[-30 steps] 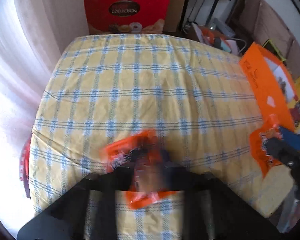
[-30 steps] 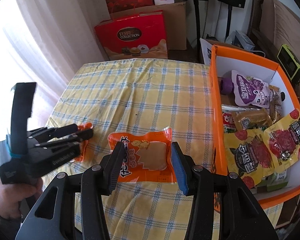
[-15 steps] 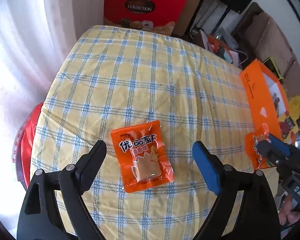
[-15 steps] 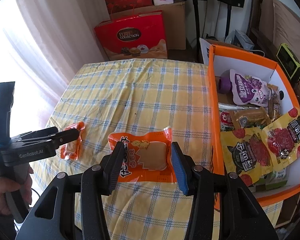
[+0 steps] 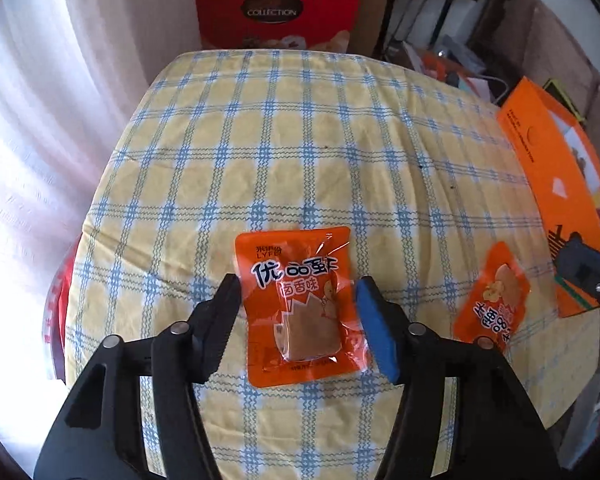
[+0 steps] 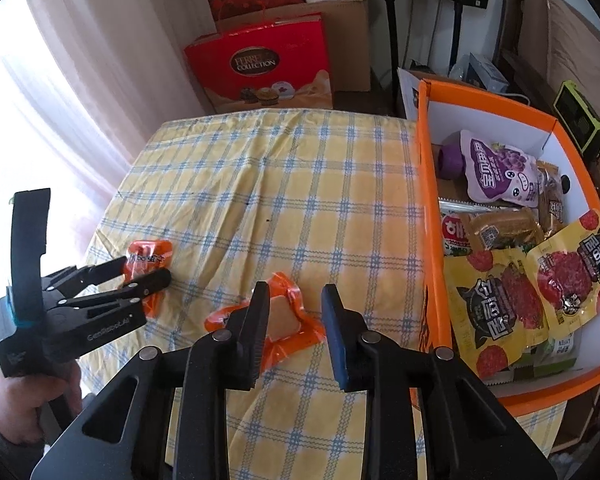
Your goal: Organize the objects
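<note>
Yellow-and-blue checked cloth over the table (image 5: 300, 140), pale curtain (image 6: 80, 60) behind on the window side.

Left fingers (image 5: 220, 320) about half open, just drawn in from a wider gap, pointing steeply down. Between them, flat on the cloth, a small orange foil snack packet with white lettering and a clear window over a brown piece (image 5: 300, 304). Black finger right at the packet's left edge, blue pad just beside its right edge, no squeeze showing on the wrapper. Person's hand (image 6: 28, 396) around that tool's handle, seen from the right wrist.

Right fingers (image 6: 256, 320) narrower, also just closed in, pinching a second orange snack packet (image 6: 284, 316). Wrapper buckled upward, edges crumpled against the pads, still down on the cloth near the table's front edge.

Just beside it to the right, an open orange cardboard box with white inside (image 6: 426, 200), holding a purple spouted drink pouch (image 6: 496, 176), two yellow sausage packets (image 6: 500, 300) and other wrapped snacks.

Beyond the table's far edge, a red chocolate gift box (image 6: 260, 68) leaning against a brown carton.
</note>
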